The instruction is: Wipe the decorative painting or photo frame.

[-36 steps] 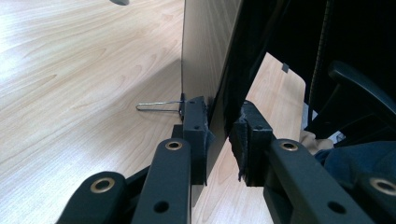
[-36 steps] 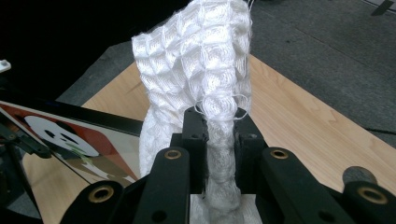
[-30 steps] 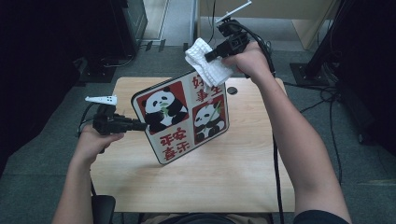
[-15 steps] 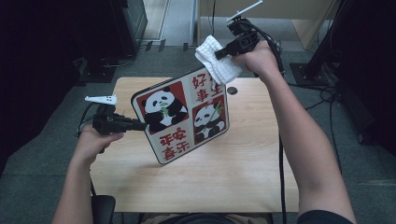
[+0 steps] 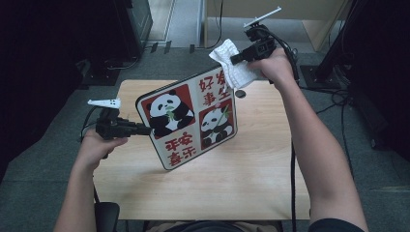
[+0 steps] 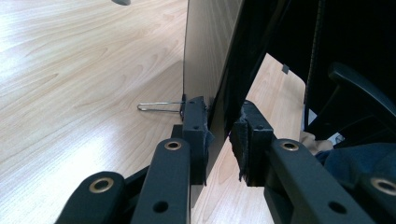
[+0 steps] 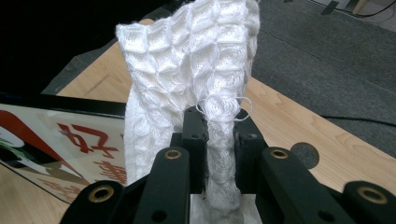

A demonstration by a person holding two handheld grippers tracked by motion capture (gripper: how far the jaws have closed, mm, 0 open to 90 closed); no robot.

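Above the wooden table [image 5: 203,193] we hold up a panda picture board [image 5: 191,123], tilted. Our left gripper [image 5: 140,129] is pinched tight on its left edge. Our right gripper [image 5: 235,59] is squeezed tight on a white cloth [image 5: 232,67], which hangs at the board's top right corner.

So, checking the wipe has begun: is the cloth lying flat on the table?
No, the white cloth hangs pinched in the right gripper above the panda board.

White waffle-weave cloth [image 5: 231,67]; red, white and black panda-print board [image 5: 189,123]; pale woodgrain table [image 5: 232,179].
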